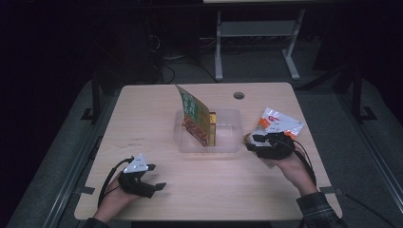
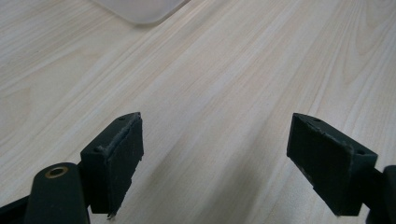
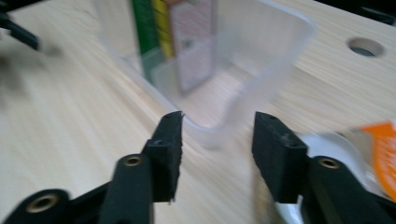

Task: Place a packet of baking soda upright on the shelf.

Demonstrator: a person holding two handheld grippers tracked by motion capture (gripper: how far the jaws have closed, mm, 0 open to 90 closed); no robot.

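A clear plastic bin (image 1: 228, 142) stands mid-table, with a green snack bag (image 1: 192, 114) and a slim yellow and red box (image 1: 212, 127) upright inside. A white and orange pouch (image 1: 278, 122) lies on the table to its right. My right gripper (image 1: 253, 141) sits between the pouch and the bin's near right corner, jaws apart. In the right gripper view, my right gripper (image 3: 217, 140) has bare table in its gap, the bin (image 3: 280, 56) corner just beyond and the pouch (image 3: 380, 154) beside the right jaw. My left gripper (image 1: 154, 176) rests open near the front left; my left gripper (image 2: 215, 154) holds nothing.
A round cable hole (image 1: 239, 95) is in the table near the far edge. A corner of the bin (image 2: 140, 9) shows far ahead in the left gripper view. Beyond the table stands a white frame (image 1: 256, 33) on the dark floor.
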